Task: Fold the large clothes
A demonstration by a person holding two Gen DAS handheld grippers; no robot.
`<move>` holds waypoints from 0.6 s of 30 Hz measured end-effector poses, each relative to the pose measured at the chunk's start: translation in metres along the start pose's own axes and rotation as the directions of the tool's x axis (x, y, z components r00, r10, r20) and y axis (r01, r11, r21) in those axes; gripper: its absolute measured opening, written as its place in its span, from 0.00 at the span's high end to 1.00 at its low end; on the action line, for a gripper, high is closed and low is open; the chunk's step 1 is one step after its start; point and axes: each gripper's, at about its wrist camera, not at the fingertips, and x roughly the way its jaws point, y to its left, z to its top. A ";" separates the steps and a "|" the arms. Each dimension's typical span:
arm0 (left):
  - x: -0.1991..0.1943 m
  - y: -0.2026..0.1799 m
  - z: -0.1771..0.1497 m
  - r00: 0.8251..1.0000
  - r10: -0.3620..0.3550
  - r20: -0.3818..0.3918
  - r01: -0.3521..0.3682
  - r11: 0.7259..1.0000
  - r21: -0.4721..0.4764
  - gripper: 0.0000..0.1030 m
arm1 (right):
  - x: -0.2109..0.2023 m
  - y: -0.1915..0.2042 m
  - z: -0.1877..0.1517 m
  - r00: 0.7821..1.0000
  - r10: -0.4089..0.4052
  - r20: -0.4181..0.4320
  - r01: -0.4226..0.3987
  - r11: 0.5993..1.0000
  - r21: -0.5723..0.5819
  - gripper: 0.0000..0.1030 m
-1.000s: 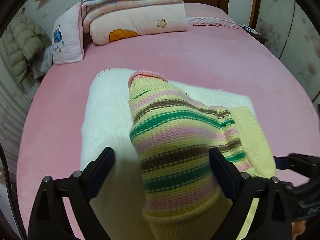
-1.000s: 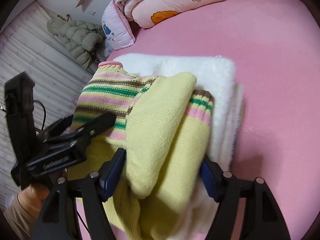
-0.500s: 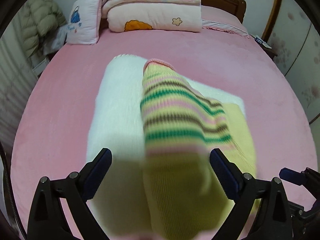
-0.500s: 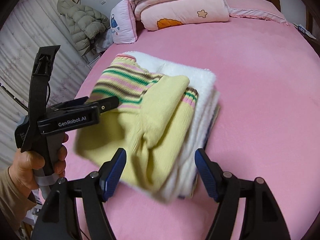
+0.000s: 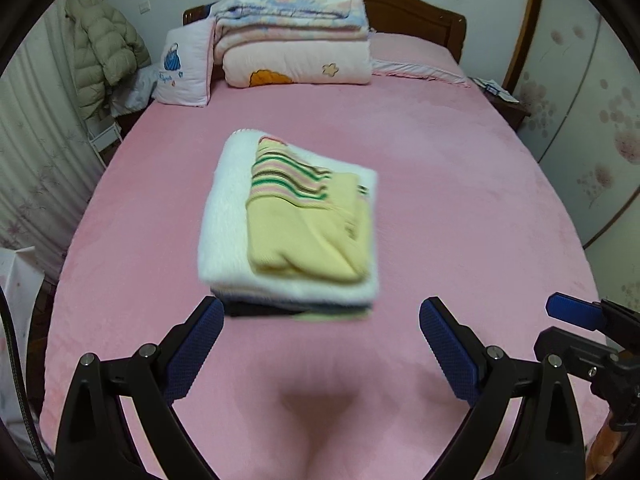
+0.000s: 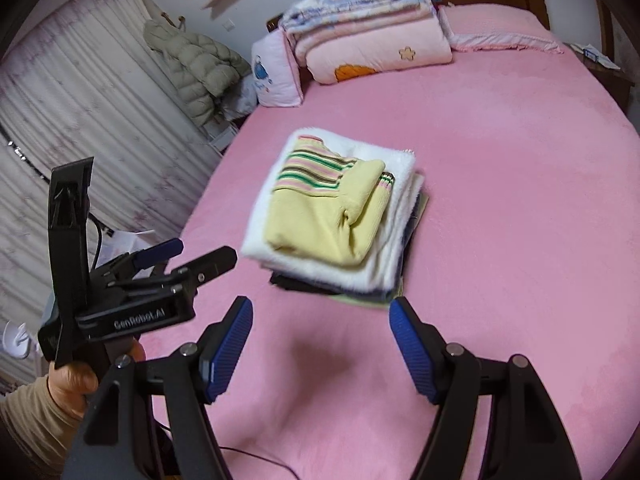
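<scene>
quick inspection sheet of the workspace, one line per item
surface: pink bed cover, mostly bare
job's things: folded yellow striped sweater on top of white fluffy garment, darker folded clothes beneath
clutter: folded quilts and pillow at the headboard
grippers: left tongs open, empty; right tongs open, empty; both short of the stack
cables: thin black cable near the bed's front edge
surroundings: green puffer jacket hanging, curtain, nightstand

place: home bedroom | evidence: pink bed (image 5: 440, 184), wooden headboard (image 5: 412, 24), folded quilts (image 5: 296, 48) far | puffer jacket (image 6: 196, 64), curtains (image 6: 80, 120) left
</scene>
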 end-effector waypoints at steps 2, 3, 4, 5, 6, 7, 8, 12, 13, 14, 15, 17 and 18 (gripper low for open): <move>-0.031 -0.017 -0.016 1.000 -0.020 -0.001 0.020 1.000 -0.019 0.05 | -0.029 0.002 -0.013 1.000 0.014 0.004 -0.014 1.000 0.004 0.31; -0.042 -0.025 -0.023 1.000 -0.023 -0.004 0.023 0.999 -0.026 0.05 | -0.046 0.003 -0.021 1.000 0.014 0.007 -0.014 1.000 0.006 0.31; -0.055 -0.035 -0.031 1.000 -0.026 -0.008 0.026 0.999 -0.030 0.05 | -0.062 0.003 -0.029 1.000 0.012 0.010 -0.012 1.000 0.004 0.31; -0.067 -0.044 -0.039 1.000 -0.029 -0.010 0.029 0.999 -0.033 0.05 | -0.077 0.003 -0.037 1.000 0.009 0.012 -0.009 1.000 0.000 0.31; -0.078 -0.053 -0.048 0.999 -0.033 -0.011 0.032 0.999 -0.033 0.05 | -0.093 0.003 -0.046 1.000 0.006 0.016 -0.006 1.000 -0.007 0.31; -0.089 -0.063 -0.058 0.999 -0.036 -0.009 0.036 0.999 -0.032 0.05 | -0.106 0.003 -0.055 1.000 -0.001 0.019 0.001 1.000 -0.012 0.31; -0.100 -0.074 -0.068 0.999 -0.040 -0.007 0.040 0.999 -0.032 0.05 | -0.122 0.002 -0.067 1.000 -0.013 0.023 0.014 1.000 -0.019 0.31; -0.132 -0.107 -0.105 0.998 -0.057 -0.005 0.057 0.997 -0.042 0.05 | -0.162 -0.006 -0.104 0.998 -0.052 0.035 0.053 0.998 -0.027 0.31; -0.139 -0.115 -0.115 0.998 -0.059 -0.004 0.059 0.997 -0.047 0.05 | -0.169 -0.008 -0.112 0.998 -0.058 0.034 0.059 0.998 -0.025 0.31; -0.144 -0.121 -0.122 0.998 -0.064 -0.006 0.064 0.997 -0.049 0.05 | -0.175 -0.011 -0.121 0.997 -0.065 0.033 0.066 0.998 -0.025 0.31; -0.148 -0.127 -0.129 0.998 -0.069 -0.009 0.068 0.996 -0.051 0.05 | -0.183 -0.014 -0.131 0.997 -0.075 0.032 0.076 0.997 -0.021 0.31; -0.159 -0.140 -0.144 0.997 -0.070 -0.010 0.069 0.996 -0.062 0.05 | -0.194 -0.019 -0.146 0.995 -0.092 0.035 0.093 0.996 -0.018 0.31; -0.164 -0.144 -0.150 0.997 -0.073 -0.008 0.072 0.995 -0.065 0.05 | -0.200 -0.021 -0.154 0.994 -0.101 0.034 0.102 0.995 -0.018 0.31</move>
